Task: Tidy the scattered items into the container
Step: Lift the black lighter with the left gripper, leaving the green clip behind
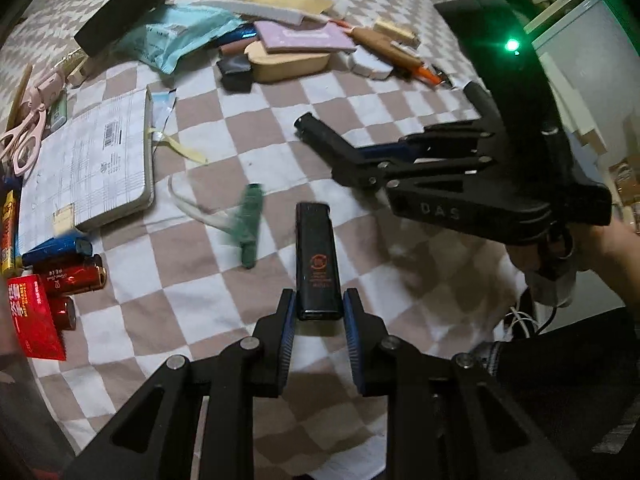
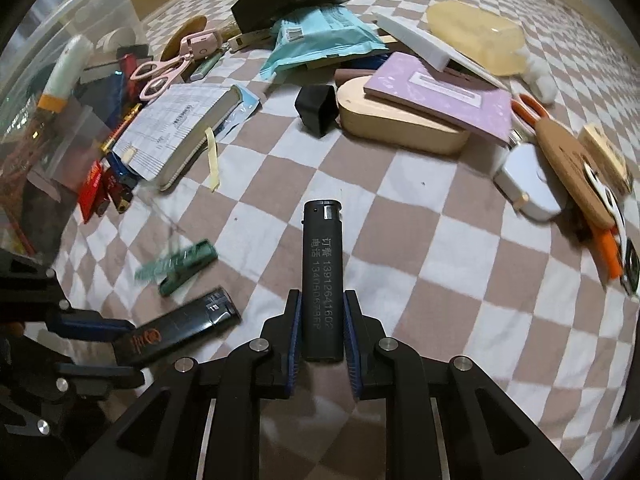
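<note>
A: Left wrist view, item one. Our left gripper (image 1: 319,312) is clamped on the base of a black lighter with a red emblem (image 1: 318,260), which points forward over the checkered cloth (image 1: 400,92). A small green object (image 1: 249,229) lies blurred just beyond it. Our right gripper (image 1: 308,126) crosses from the right, jaws together on something dark we cannot make out here.

B: Loose stock further off: a notebook (image 1: 92,168), pink scissors (image 1: 30,136), a teal pouch (image 1: 176,36), a black box (image 1: 124,12). No container in this view.

A: Right wrist view. The right gripper (image 2: 322,326) is clamped on a second black lighter with grey printed numbers (image 2: 323,280), held clear of the cloth. Our left gripper (image 2: 120,340) shows low at left with its lighter.

B: Container entry: a clear plastic bin (image 2: 72,12) at the upper left edge. Through its wall we make out a white tube with an orange band (image 2: 64,72); other contents are too blurred to list.

A: Step in hand, we judge: both lighters picked, neither binned. The next move calls for carrying each over the left-hand clutter to the bin's rim and letting go above the opening.
</note>
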The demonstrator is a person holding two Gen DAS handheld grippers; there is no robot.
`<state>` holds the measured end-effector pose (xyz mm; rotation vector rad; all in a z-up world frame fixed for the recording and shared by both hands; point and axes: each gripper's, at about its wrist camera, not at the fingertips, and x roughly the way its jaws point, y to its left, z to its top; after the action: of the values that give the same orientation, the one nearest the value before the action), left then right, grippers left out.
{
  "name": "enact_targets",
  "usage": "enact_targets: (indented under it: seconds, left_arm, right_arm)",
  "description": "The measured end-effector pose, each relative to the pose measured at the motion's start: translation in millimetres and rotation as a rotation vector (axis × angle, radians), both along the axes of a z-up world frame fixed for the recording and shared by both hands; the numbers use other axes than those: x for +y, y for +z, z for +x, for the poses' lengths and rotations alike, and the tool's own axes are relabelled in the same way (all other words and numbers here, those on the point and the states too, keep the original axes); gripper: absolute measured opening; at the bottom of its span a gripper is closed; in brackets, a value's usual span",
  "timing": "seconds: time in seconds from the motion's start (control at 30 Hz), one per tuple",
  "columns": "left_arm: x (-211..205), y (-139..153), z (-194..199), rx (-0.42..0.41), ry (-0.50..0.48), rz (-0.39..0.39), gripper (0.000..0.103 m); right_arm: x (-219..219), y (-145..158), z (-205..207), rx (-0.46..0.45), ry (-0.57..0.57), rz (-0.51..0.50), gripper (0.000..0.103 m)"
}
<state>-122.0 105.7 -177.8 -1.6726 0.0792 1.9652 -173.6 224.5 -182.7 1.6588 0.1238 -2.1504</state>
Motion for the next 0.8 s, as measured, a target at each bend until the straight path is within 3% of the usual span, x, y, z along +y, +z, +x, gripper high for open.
enact_targets:
  seconds: [0.53, 0.8]
  left_arm:
    - [-33, 51, 20, 0.074, 0.061, 0.033, 0.022]
    - [-45, 67, 14, 0.114, 0.097, 0.028, 0.020]
  right_arm:
    - [-19, 40, 10, -0.008, -0.110, -0.054, 0.020]
    - [12, 73, 12, 0.051, -0.132, -0.113, 0.020]
